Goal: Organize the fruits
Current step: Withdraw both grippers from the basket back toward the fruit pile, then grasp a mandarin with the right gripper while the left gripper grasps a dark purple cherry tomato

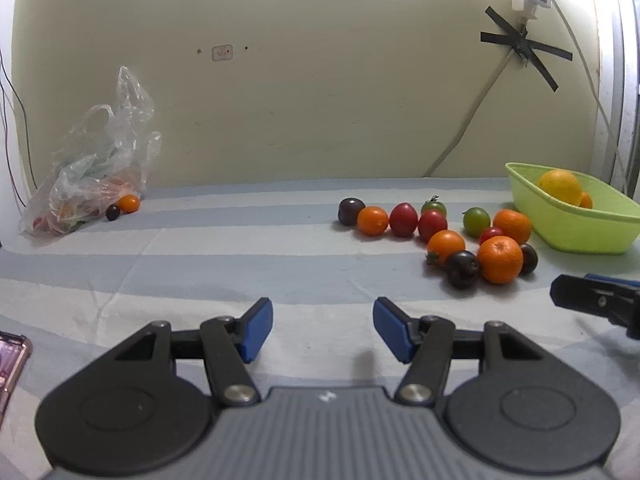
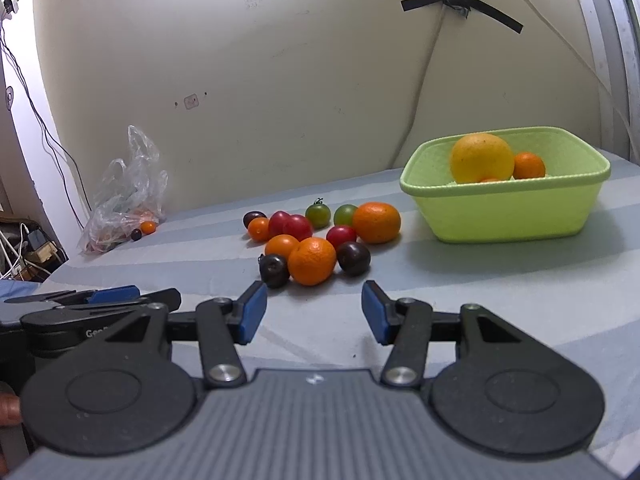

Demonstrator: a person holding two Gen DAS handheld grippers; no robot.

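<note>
phone (image 1: 10, 364) left edge | taped cables (image 1: 524, 46) wall | striped cloth (image 1: 240, 264) on table

Black gripper (image 1: 323, 330) linkages, blue pads, ribbed grey housing.

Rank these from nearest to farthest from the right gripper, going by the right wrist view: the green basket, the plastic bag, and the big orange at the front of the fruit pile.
1. Big orange, just ahead of the right gripper, front of the pile.
2. Green basket, farther back on the right.
3. Plastic bag, far left by the wall.
</note>
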